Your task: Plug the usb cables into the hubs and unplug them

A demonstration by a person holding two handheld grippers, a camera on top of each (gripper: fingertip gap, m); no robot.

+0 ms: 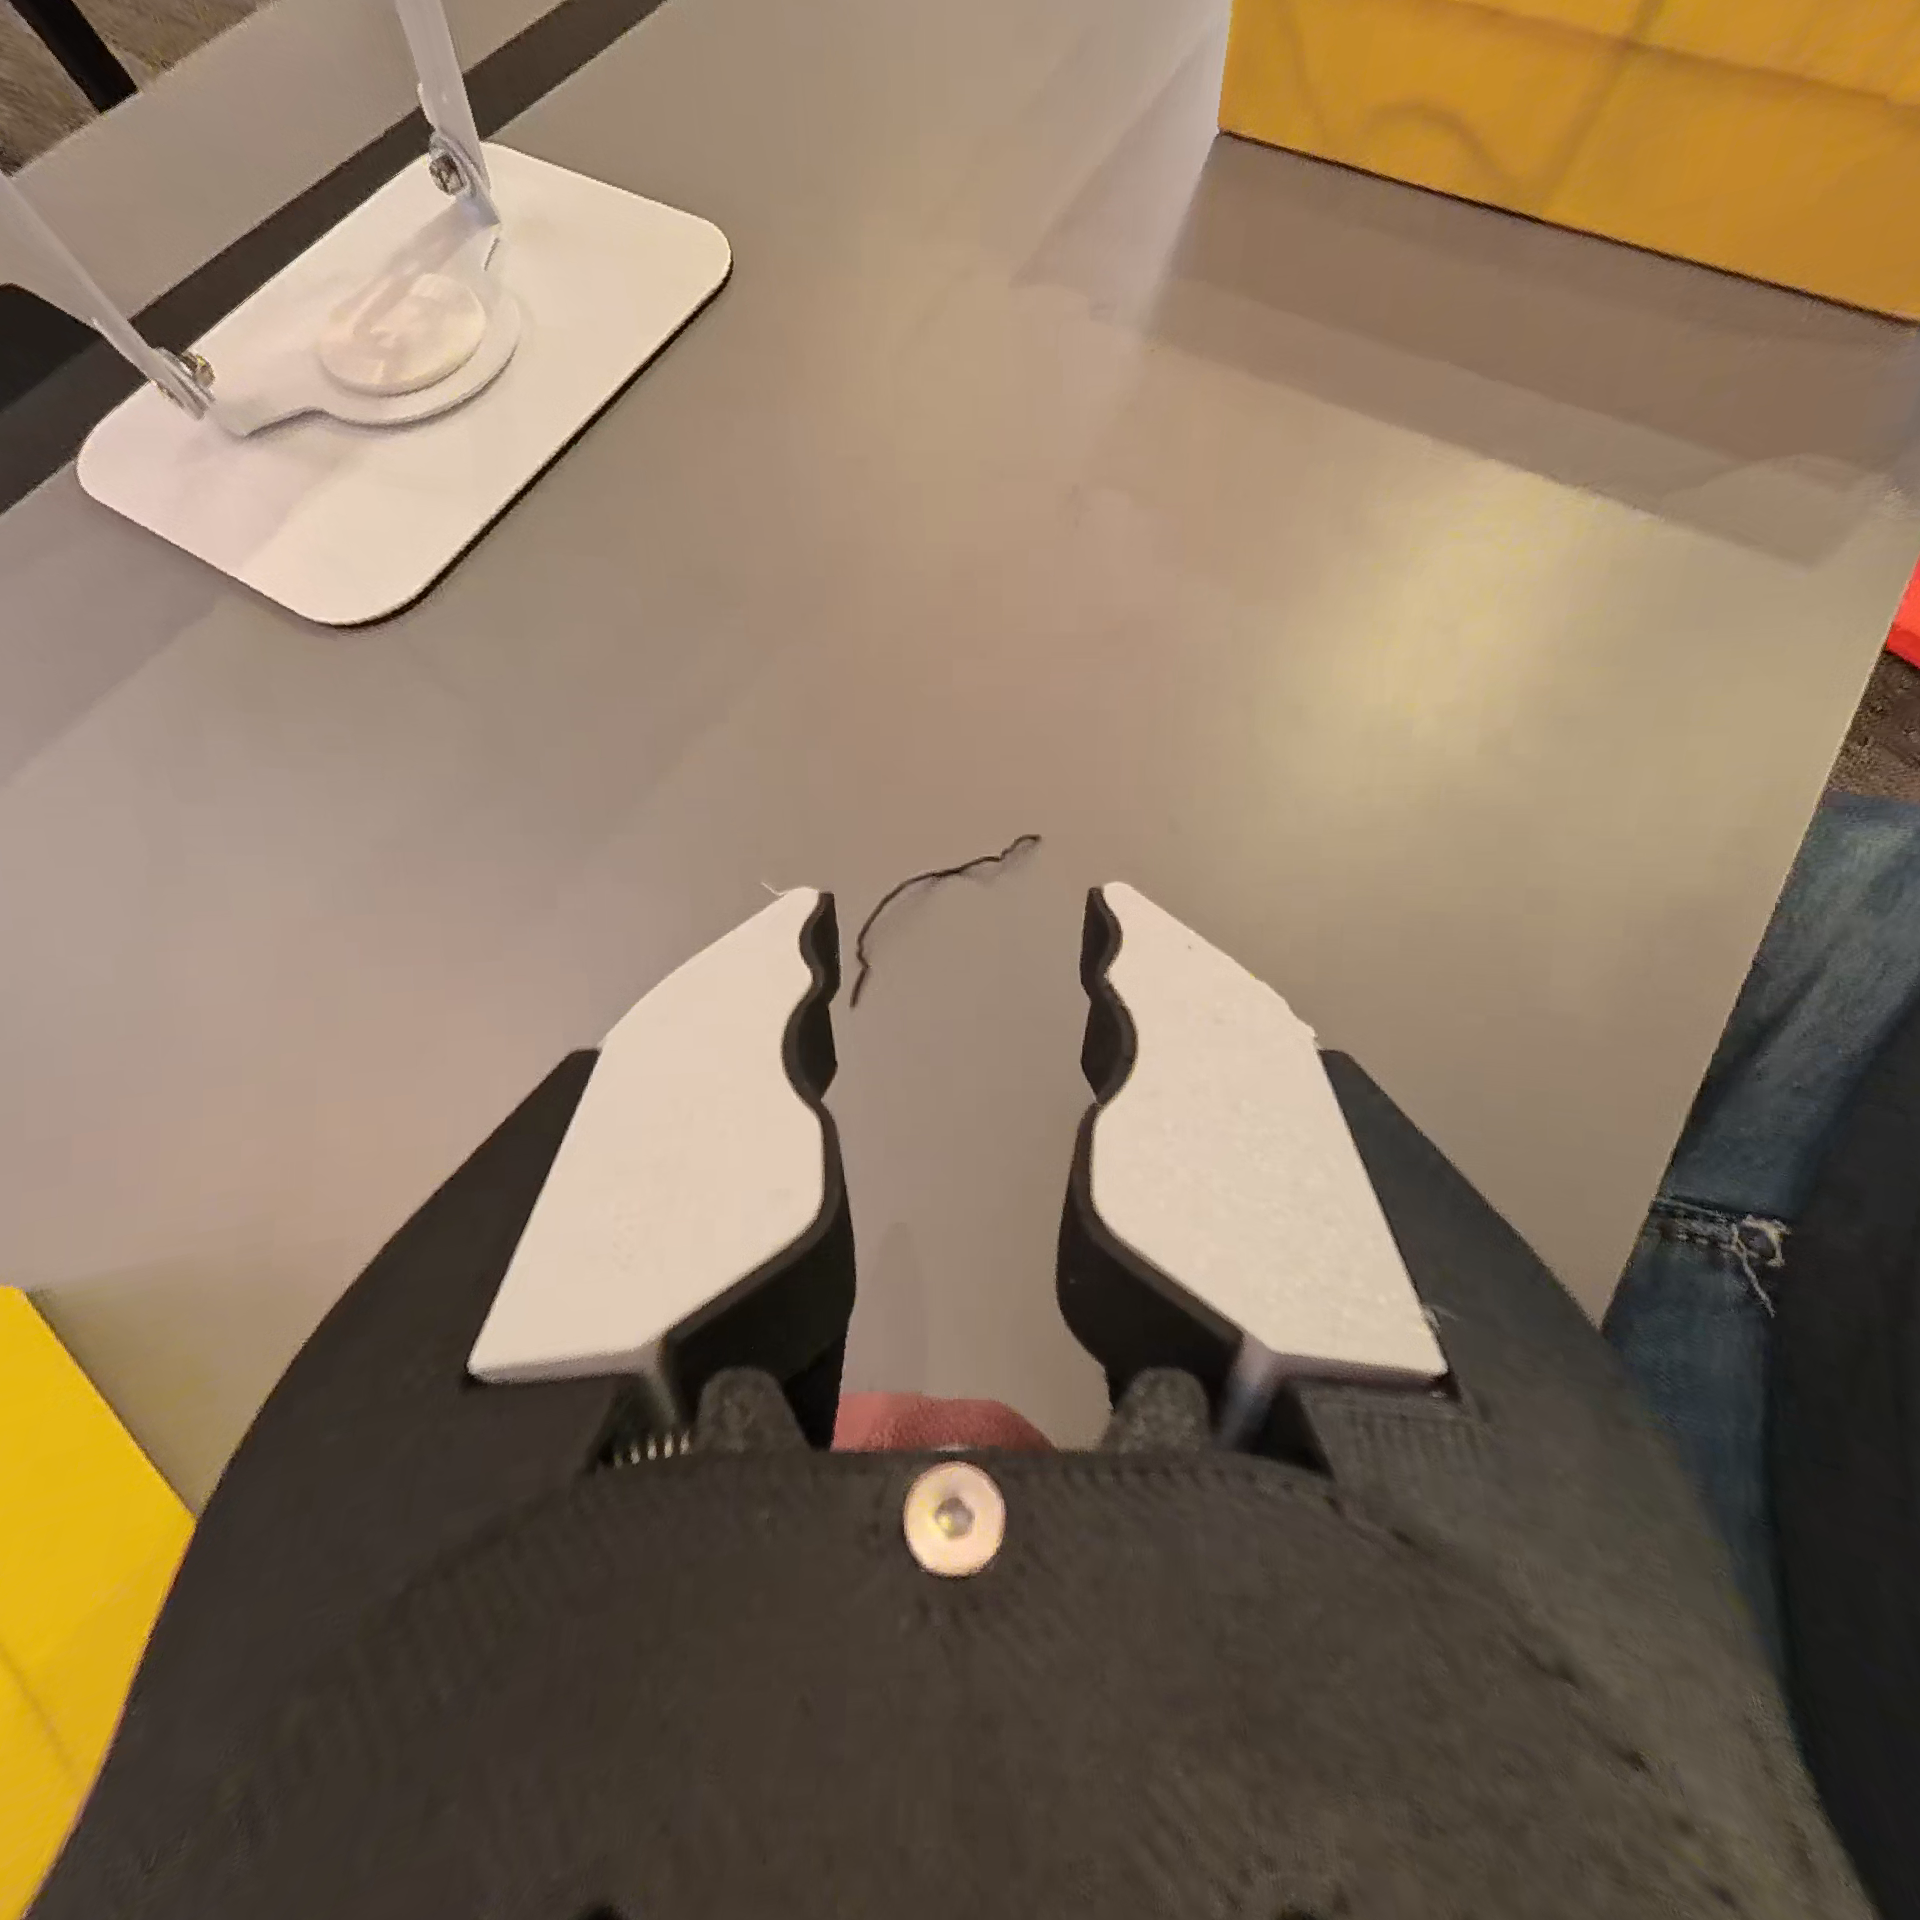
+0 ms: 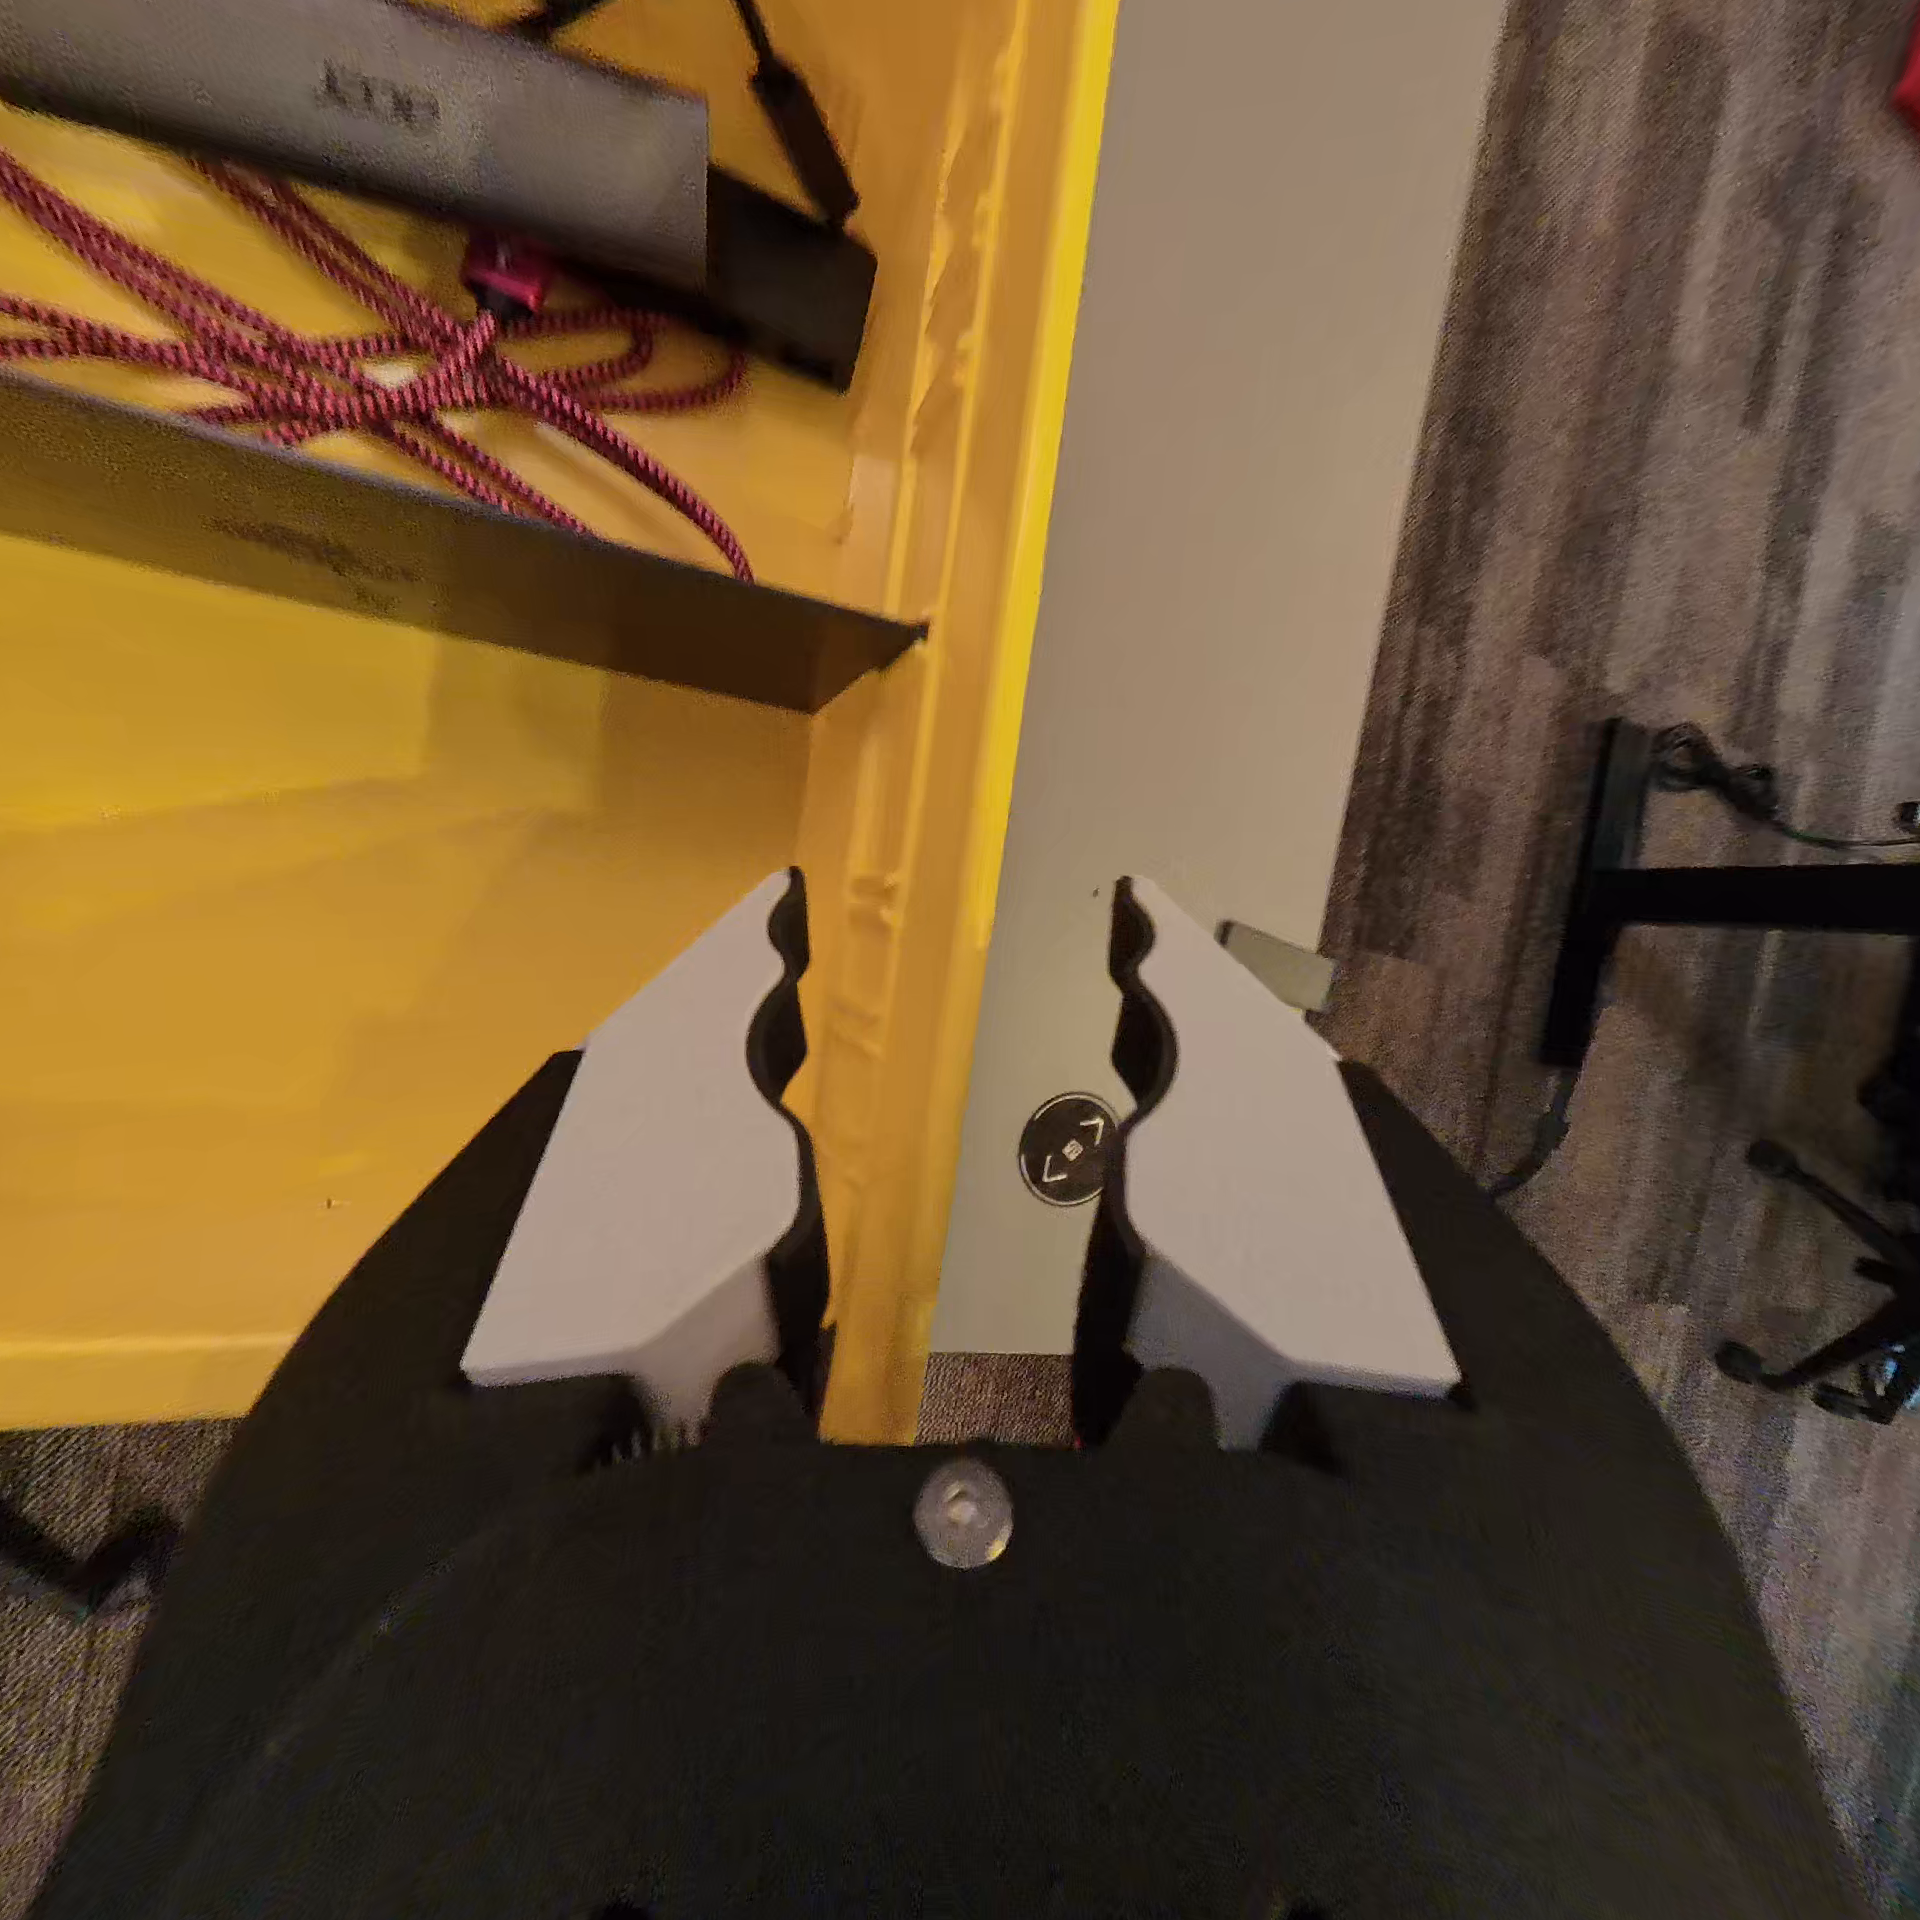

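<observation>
Yellow mat on the grey table carries two dark hubs, red braided cable looped between them. Right gripper hangs over the mat's edge, left gripper over bare table, both spread, gripping nothing.

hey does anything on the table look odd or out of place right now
A thin dark thread lies loose on the grey table, just ahead of the open left gripper. The red braided cable lies tangled on the yellow mat.
</observation>
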